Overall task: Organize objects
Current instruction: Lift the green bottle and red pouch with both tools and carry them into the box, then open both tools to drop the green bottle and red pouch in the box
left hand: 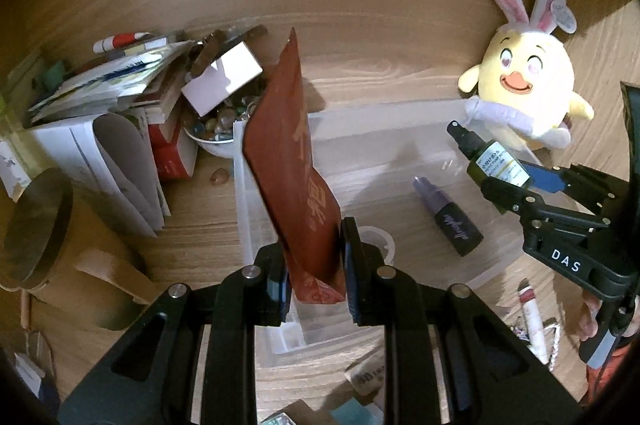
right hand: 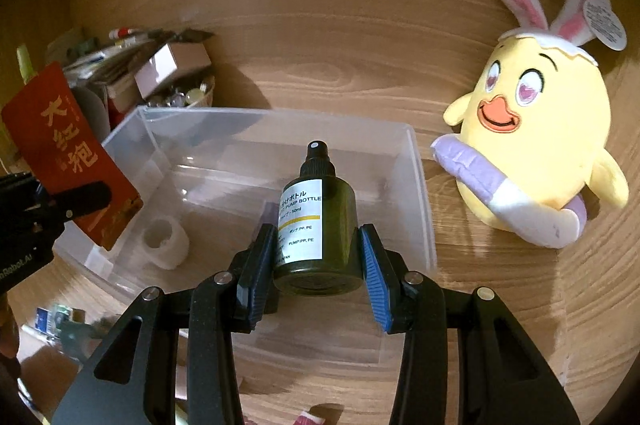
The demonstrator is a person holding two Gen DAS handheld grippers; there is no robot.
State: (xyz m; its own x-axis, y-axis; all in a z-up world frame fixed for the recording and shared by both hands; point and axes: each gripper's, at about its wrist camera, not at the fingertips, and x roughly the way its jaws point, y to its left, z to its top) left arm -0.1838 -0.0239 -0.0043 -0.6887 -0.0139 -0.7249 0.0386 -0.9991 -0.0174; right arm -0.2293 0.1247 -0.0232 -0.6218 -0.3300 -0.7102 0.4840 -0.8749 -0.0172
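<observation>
left tongs [left hand: 314, 279] clamped on the red tea pouch [left hand: 298, 161], held up over the clear bin [right hand: 416, 161] | right tongs [right hand: 318, 265] gripping the green pump bottle [right hand: 320, 221] above that bin | purple bottle [left hand: 450, 215] lying on worktop [left hand: 380, 45] next to it

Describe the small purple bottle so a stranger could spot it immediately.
Find the clear plastic bin in the middle of the wooden desk. The purple bottle lies on its side near the bin's right end, apart from the white tape roll. Unlike the green pump bottle held in the right gripper, it is dark violet with script lettering.
</observation>
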